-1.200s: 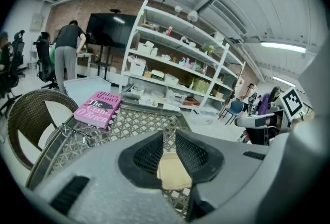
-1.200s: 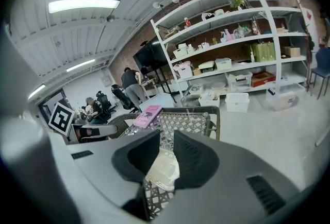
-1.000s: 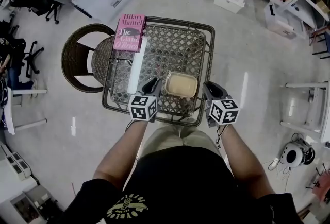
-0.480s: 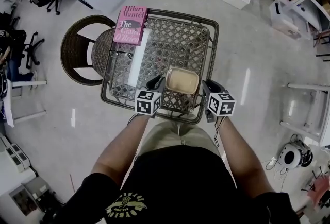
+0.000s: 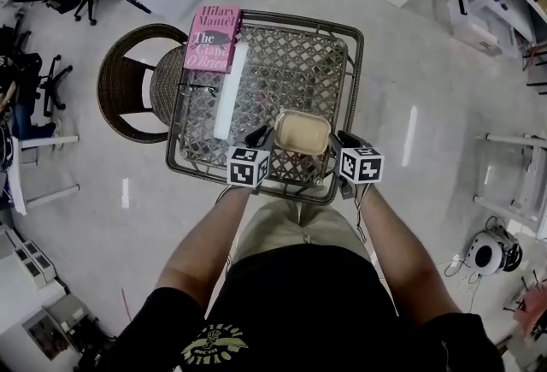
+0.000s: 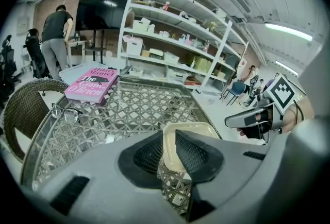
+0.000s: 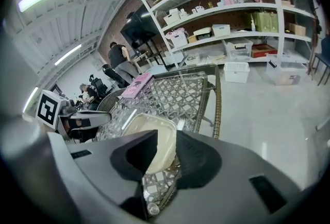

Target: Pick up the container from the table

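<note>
From my end, the cream, rounded-rectangular plastic container sits flat on the near-right part of the brown wicker-lattice desk, close to the front edge. Its long axis runs approx. left-right across the desk, from one tool to the other, with the top face up. The left tool is at the container's left short end. In the left gripper view the left tool has its pads drawn in to a narrow slit, with the container rim caught between them. The right tool is at the opposite end. In the right gripper view the right tool is likewise nearly closed, pinching the container rim. I can't tell whether the base has cleared the lattice. Further back on the desk there's a long white flat strip lying front-to-back and a pair of dark-framed glasses just left of it. A pink hardback book lies at the far-left corner. A round brown wicker chair stands against the desk's left side.
</note>
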Tool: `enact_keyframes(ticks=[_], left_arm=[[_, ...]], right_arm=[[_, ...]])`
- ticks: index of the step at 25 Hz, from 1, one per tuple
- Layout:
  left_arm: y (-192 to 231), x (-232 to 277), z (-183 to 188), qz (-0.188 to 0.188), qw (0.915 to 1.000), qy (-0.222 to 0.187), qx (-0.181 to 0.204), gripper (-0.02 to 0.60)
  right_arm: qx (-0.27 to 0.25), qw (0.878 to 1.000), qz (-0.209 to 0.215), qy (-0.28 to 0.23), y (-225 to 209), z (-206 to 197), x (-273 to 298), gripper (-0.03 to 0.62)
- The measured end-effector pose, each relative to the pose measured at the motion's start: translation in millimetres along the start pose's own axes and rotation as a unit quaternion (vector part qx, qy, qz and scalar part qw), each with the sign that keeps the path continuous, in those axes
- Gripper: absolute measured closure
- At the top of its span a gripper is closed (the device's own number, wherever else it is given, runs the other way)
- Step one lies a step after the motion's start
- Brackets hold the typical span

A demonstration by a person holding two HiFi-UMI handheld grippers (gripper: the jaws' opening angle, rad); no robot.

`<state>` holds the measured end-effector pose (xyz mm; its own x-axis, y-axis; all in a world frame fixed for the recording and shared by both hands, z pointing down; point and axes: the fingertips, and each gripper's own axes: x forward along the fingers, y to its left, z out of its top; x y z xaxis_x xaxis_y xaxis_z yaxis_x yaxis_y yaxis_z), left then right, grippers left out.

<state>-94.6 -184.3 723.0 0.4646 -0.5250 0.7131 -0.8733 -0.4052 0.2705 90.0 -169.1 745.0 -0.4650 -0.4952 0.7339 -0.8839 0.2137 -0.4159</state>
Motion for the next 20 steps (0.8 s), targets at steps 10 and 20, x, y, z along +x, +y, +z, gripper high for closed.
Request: enact_keyframes(ticks=[10, 20], left_arm=[[15, 24, -15, 0.004, 0.9988, 0.033, -0.036, 0.518], [10, 26, -22, -0.009, 0.9987, 0.045, -0.024, 0.508]], right_arm=[[0.012, 0.999, -0.006, 0.046, -13, -23, 24, 0.497], [0.047, 0.996, -0.007, 0.07, -17, -38, 40, 0.497]])
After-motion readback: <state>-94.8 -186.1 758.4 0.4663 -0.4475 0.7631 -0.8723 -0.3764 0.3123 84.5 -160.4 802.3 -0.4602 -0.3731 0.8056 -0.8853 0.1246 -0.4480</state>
